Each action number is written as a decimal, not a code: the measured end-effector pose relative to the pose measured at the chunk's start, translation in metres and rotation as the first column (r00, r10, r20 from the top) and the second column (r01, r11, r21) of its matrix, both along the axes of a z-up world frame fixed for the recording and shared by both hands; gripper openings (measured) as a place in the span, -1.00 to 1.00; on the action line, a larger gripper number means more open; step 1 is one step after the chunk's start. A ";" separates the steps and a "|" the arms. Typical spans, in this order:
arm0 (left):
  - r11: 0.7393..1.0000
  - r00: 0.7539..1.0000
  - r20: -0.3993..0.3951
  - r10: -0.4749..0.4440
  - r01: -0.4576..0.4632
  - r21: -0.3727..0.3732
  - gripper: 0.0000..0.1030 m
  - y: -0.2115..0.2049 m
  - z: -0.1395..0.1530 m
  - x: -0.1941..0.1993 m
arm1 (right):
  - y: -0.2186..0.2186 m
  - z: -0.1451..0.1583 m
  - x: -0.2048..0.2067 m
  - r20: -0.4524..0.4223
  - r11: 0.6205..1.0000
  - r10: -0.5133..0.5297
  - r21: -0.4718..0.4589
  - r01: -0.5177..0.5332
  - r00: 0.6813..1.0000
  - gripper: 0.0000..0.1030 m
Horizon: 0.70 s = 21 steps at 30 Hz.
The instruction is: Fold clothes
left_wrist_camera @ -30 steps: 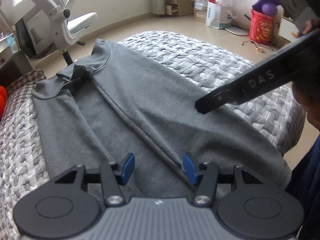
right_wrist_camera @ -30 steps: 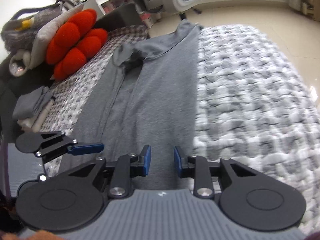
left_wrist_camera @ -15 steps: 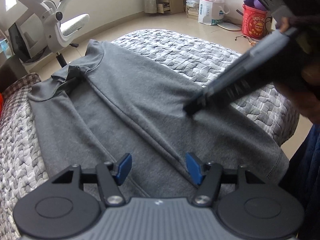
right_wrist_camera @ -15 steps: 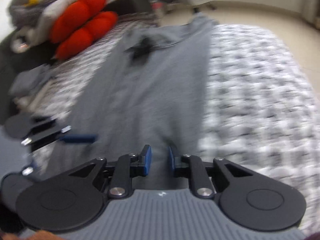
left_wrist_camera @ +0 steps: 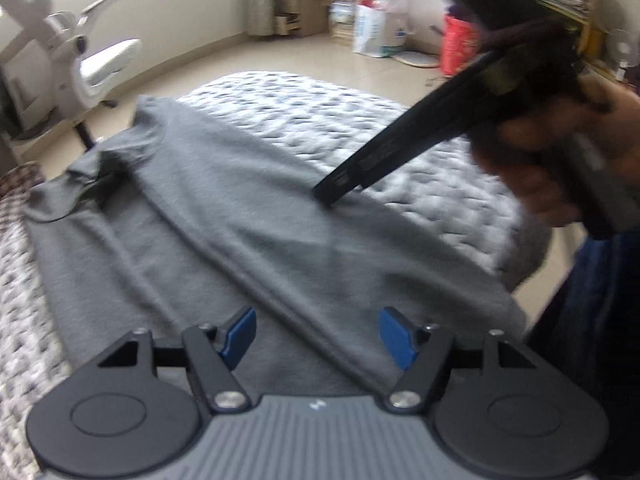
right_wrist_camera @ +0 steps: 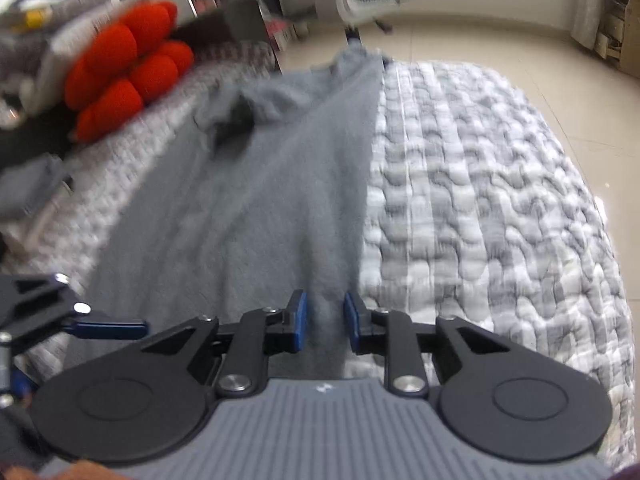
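A grey long-sleeved shirt (left_wrist_camera: 248,216) lies lengthwise on the quilted bed (left_wrist_camera: 420,160), one side folded over the middle and its collar (right_wrist_camera: 236,116) at the far end. My left gripper (left_wrist_camera: 318,332) hovers over the near hem; its jaws are opening and nothing is between the blue pads. My right gripper (right_wrist_camera: 325,318) sits low on the shirt's right edge with its jaws opening. That edge runs through the narrow gap, and the pads are not pressing it. In the left wrist view the right gripper (left_wrist_camera: 330,196) tips down onto the shirt's mid-length.
An orange cushion (right_wrist_camera: 124,76) and a stack of folded clothes (right_wrist_camera: 32,184) lie left of the shirt. A white office chair (left_wrist_camera: 100,60) stands beyond the bed. On the floor are a white bag (left_wrist_camera: 376,32) and a red bucket (left_wrist_camera: 456,48). The bed edge drops off at the right.
The left jaws have spread wider. The right gripper has slid further onto the shirt's right edge; its jaws narrowed, then parted again. The shirt lies as before.
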<state>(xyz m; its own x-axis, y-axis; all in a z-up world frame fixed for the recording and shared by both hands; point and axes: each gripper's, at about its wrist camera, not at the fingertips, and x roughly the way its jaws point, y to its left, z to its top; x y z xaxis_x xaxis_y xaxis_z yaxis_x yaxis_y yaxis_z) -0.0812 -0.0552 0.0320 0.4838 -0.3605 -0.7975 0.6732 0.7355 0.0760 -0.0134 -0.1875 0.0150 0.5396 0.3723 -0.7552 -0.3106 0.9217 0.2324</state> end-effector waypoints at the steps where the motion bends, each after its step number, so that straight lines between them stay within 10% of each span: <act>1: 1.000 1.000 -0.003 -0.015 0.015 -0.003 0.37 -0.002 0.000 -0.002 | 0.001 0.000 -0.001 0.004 1.000 0.003 -0.011 -0.003 1.000 -0.47; 12: 0.983 0.993 0.025 0.118 -0.113 -0.148 0.40 0.041 0.031 0.021 | -0.009 0.004 -0.023 0.039 1.000 -0.013 -0.001 0.013 0.999 -0.42; 17: 0.906 0.920 -0.018 0.392 -0.390 -0.165 0.39 0.082 0.029 0.057 | -0.010 0.007 -0.025 0.065 1.000 -0.024 0.000 0.024 0.998 -0.42; 21: 0.878 0.893 -0.092 0.441 -0.451 -0.163 0.36 0.084 0.015 0.068 | -0.002 0.009 -0.030 0.089 1.000 0.028 0.003 -0.028 0.996 -0.42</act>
